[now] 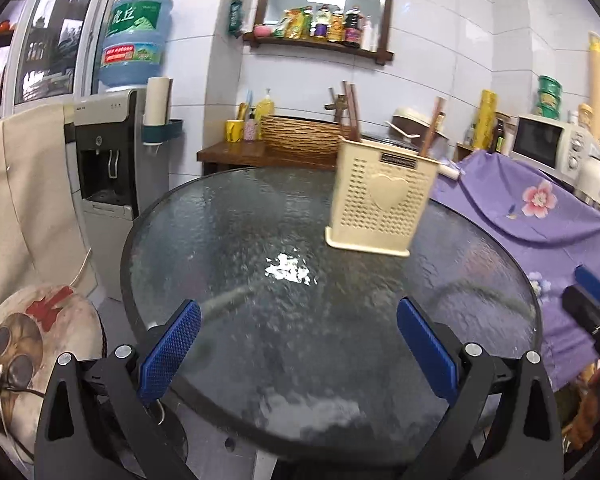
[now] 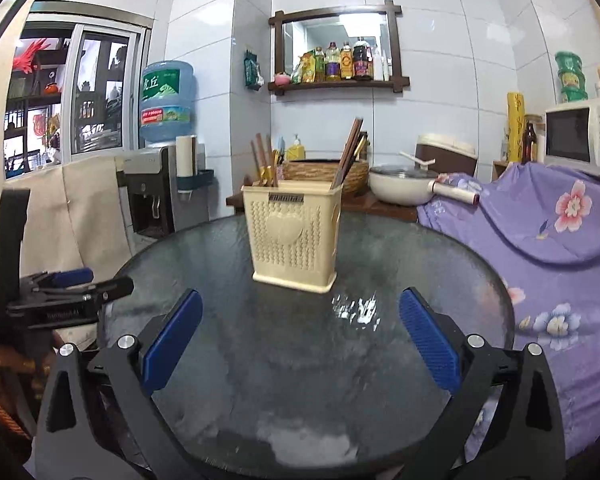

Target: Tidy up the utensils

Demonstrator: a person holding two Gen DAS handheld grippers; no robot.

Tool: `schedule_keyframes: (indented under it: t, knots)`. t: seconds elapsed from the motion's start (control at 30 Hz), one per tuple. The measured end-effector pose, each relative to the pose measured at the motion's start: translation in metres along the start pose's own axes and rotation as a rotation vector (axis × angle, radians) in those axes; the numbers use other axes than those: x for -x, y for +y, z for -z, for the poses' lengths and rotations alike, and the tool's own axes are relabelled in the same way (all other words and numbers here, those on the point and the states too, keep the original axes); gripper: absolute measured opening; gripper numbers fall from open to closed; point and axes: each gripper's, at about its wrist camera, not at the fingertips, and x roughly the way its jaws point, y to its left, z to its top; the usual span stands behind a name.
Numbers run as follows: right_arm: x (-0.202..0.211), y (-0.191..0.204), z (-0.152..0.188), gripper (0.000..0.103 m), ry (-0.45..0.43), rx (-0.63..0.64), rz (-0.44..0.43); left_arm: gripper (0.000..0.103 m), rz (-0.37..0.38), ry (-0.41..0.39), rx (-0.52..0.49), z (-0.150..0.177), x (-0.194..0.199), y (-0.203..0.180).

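Note:
A cream perforated utensil holder (image 1: 380, 204) (image 2: 295, 236) stands upright on the far half of a round glass table (image 1: 219, 240) (image 2: 420, 280). Brown chopsticks (image 1: 352, 112) (image 2: 348, 152) and wooden and gold handles (image 2: 265, 160) stick out of its top. My left gripper (image 1: 300, 344) hovers over the near table edge, open, with nothing between its blue pads (image 1: 171, 348). My right gripper (image 2: 300, 344) is likewise open and empty, short of the holder. Each gripper shows at the edge of the other's view: the right gripper (image 1: 592, 304), and the left gripper (image 2: 59, 296), held by a hand.
A purple flowered cloth (image 2: 540, 240) covers furniture right of the table. A water dispenser (image 1: 107, 152) stands at the left, with a round cushion (image 1: 39, 332) below it. Behind the table are a wicker basket (image 2: 324, 172), a white pan (image 2: 400, 188) and a microwave (image 2: 580, 132).

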Motion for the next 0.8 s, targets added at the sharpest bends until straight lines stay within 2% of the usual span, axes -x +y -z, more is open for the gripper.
schedule_keyframes:
  t: [0.13, 0.27, 0.43, 0.57, 0.8]
  knots:
    - [0.016, 0.002, 0.032, 0.097, 0.027, -0.055, -0.039, 0.097, 0.044, 0.001, -0.058, 0.014, 0.015, -0.011]
    - [0.027, 0.007, 0.045, 0.097, 0.046, -0.032, -0.031, 0.097, 0.062, -0.017, -0.109, 0.021, 0.027, -0.021]
    - [0.046, 0.01, 0.042, 0.097, 0.017, -0.036, -0.035, 0.097, 0.1, -0.024, -0.095, 0.024, 0.04, -0.022]
    - [0.061, 0.016, 0.037, 0.097, -0.019, -0.019, -0.034, 0.097, 0.092, -0.048, -0.106, 0.026, 0.052, -0.023]
    - [0.081, 0.027, 0.03, 0.097, -0.052, 0.01, -0.049, 0.097, 0.126, -0.073, -0.096, 0.028, 0.069, -0.024]
